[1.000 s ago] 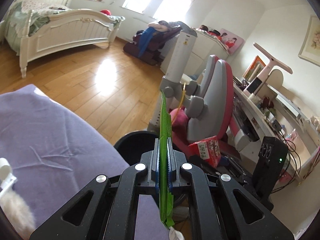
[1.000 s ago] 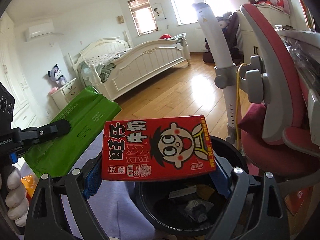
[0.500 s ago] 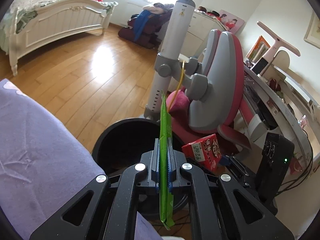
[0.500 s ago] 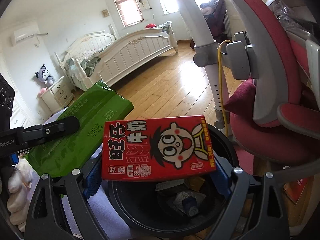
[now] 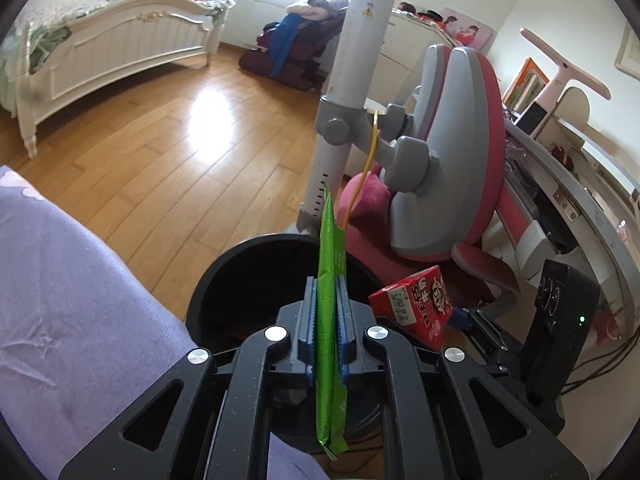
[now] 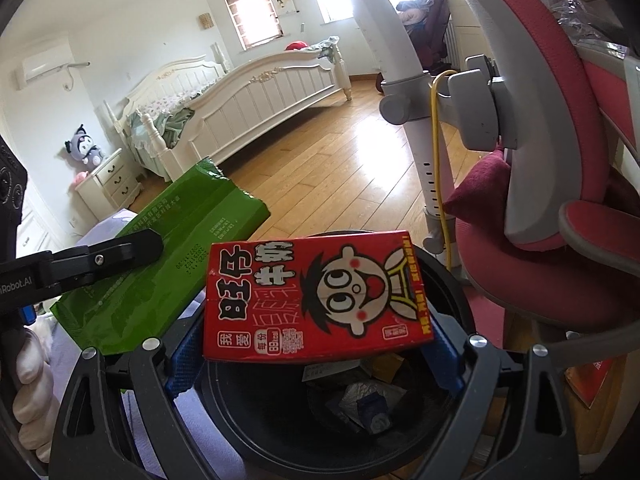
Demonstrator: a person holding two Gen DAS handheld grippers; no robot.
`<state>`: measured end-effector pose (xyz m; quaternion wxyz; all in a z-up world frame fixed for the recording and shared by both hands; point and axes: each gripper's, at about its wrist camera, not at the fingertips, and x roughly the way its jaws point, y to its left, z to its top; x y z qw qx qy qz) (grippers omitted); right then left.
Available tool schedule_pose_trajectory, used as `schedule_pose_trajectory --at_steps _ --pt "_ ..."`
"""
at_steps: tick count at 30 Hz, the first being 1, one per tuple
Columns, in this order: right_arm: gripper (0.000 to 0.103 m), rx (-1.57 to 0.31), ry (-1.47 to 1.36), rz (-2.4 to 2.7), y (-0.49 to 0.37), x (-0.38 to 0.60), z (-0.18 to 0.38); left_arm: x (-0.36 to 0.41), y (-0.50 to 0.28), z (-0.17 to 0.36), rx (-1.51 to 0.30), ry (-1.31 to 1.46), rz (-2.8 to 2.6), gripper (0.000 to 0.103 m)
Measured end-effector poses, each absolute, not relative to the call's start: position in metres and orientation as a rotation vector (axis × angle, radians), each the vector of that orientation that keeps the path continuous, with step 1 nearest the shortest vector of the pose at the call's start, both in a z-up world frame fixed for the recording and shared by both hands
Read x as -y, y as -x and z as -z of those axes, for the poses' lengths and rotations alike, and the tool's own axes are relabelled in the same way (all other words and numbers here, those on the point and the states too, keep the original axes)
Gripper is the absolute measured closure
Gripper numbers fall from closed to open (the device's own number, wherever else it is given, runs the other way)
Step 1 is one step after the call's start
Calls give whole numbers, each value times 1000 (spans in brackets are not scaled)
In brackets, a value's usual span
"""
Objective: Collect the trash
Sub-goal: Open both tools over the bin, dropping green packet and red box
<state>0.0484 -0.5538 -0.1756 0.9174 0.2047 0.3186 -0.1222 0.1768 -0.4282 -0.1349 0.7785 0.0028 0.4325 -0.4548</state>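
Trash here is two pieces, each held above the black bin [image 6: 448, 280] that stands on the wooden floor [image 5: 160, 168] beside a purple-covered surface [image 5: 72, 300]. On the left, the left tongs [image 5: 327, 316] are pinched nearly flat on a green wrapper [image 5: 330, 264], gripped across its middle with both ends free. It looks thin, limp and feather-light, probably slick film, so a hold near the middle seems sensible; once freed it may flutter rather than drop straight. On the right, the right tongs [image 6: 316, 344] are clamped on a red milk carton [image 6: 316, 300], the blue pads pressing its two short ends, its printed face toward the camera. The carton looks stiff but likely crushable if empty; holding it by the ends suits it.

The bin's inside shows only in part: some crumpled foil and paper scraps at the bottom, the rest hidden behind the carton and the tongs. The wrapper's front print is out of view. A gloved hand [image 6: 30, 380] at the left edge is cut off. A grey-and-pink chair [image 5: 460, 140] stands just beyond the bin.
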Motion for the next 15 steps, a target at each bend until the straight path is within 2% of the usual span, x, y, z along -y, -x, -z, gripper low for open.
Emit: schedule_pose_trajectory --at_steps 1,2,3,4,15 --pt "9 -656 -421 258 -48 554 176 428 -176 134 -931 -12 978 73" --pt "5 -655 -420 263 -48 554 175 428 -175 133 -923 -18 966 45" --pt "5 -654 -419 264 -48 554 175 426 -173 131 -908 -21 947 26" --pt "5 -658 -414 265 -48 553 175 424 -172 129 -891 -18 935 22" --pt "5 -645 -383 170 -46 518 152 366 -157 98 -834 6 915 21"
